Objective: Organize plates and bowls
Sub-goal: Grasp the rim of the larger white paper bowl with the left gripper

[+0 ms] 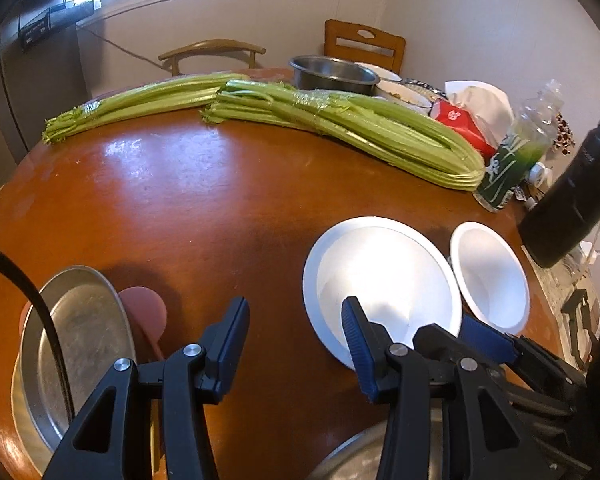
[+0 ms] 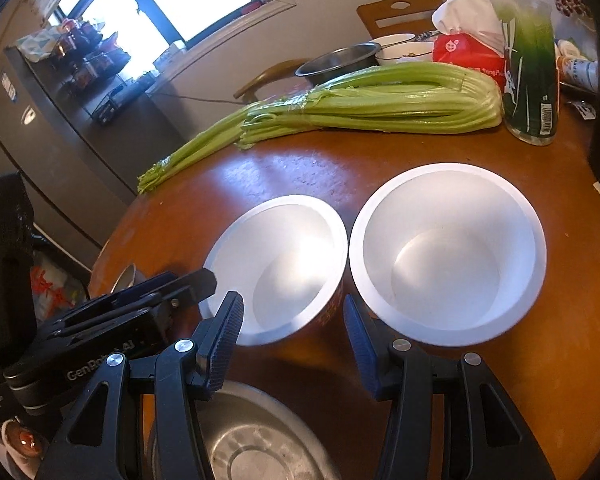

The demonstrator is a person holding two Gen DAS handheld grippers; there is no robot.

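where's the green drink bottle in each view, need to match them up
Left wrist view: the green drink bottle stands at the right, beyond the two white bowls, at the thick end of the celery.
Right wrist view: the green drink bottle is at the upper right, large, just right of the celery's thick end.
Shared landmark: the celery bunch, its thick end by the bottle in both.
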